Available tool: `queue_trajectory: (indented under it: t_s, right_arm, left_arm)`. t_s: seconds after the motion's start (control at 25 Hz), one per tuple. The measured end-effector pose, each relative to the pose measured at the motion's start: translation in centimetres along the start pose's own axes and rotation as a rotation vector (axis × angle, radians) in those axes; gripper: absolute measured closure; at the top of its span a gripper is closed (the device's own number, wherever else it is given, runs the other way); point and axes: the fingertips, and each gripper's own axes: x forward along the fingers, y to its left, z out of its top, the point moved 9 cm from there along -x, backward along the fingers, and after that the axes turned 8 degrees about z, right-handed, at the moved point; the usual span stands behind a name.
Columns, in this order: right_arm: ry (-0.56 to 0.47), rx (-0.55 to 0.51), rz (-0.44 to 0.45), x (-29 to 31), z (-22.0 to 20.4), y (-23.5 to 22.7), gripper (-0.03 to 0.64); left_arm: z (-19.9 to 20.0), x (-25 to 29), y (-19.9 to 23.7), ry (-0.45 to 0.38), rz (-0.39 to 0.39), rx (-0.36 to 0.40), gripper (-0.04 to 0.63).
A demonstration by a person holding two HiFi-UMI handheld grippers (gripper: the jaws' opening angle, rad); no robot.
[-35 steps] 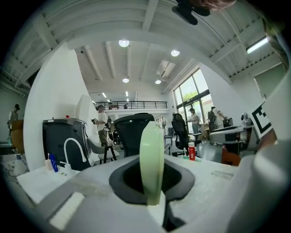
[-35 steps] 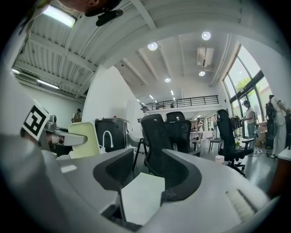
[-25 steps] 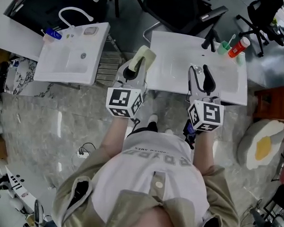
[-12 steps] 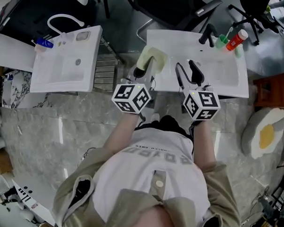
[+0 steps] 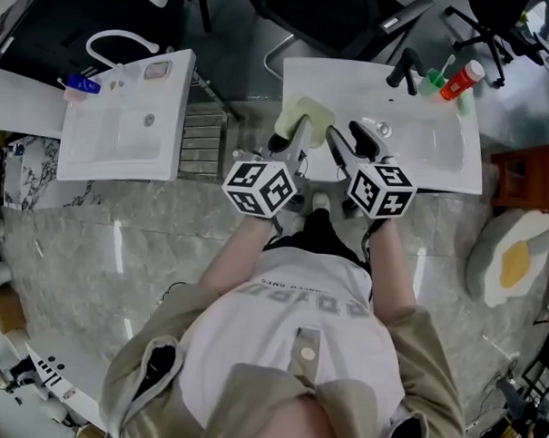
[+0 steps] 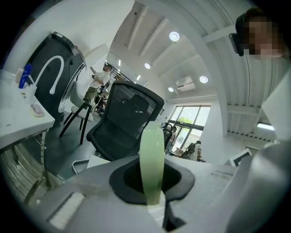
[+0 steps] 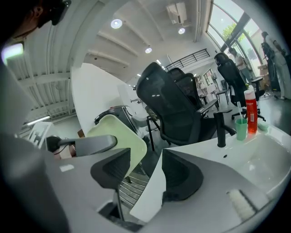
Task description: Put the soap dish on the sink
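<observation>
1 soap dish [image 5: 311,113] (pale green): clamped edgewise in left gripper [image 5: 294,137]. Right gripper [image 5: 349,140]: jaws just opened wide, sink [image 5: 440,171] edge between.

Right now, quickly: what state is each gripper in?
Left gripper: shut on the pale green soap dish.
Right gripper: open; its jaws have just been opening, with nothing held between them.

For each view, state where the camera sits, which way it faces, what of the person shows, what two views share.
Head view: on the head, steeply down at the sink; shows torso, arms, left gripper, right gripper.
Left gripper view: on that gripper, along jaws shut on the soap dish.
Right gripper view: on that gripper, along empty jaws, just opening, over the sink.
All share the soap dish.
</observation>
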Motion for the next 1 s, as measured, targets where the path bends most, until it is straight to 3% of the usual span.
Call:
queue_trajectory:
  t_s: [0.2, 0.36, 0.72, 0.92, 1.0]
  right_arm:
    - [0.021, 0.120, 0.029, 1.3, -0.7, -1.9, 0.394]
    - [0.034, 0.151, 0.054, 2.3, -0.2, -3.3, 0.413]
    - [0.041, 0.258, 0.114, 3.4, 0.1, -5.7, 0.534]
    - [0.047, 0.310, 0.127, 4.0, 0.0, -7.2, 0.529]
    - [0.044, 0.345, 0.129, 4.4, -0.1, -7.9, 0.492]
  left_arm:
    - [-0.1, 2.0, -0.1, 0.012, 0.000, -0.050, 0.574]
    - [-0.2, 3.6, -0.2, 0.016, 0.004, -0.087, 0.574]
    - [-1.5, 6.1, 0.3, 0.028, 0.031, -0.212, 0.574]
    - [-2.2, 7.0, 1.0, 0.027, 0.049, -0.313, 0.574]
    - [-2.3, 7.4, 1.2, 0.018, 0.058, -0.339, 0.572]
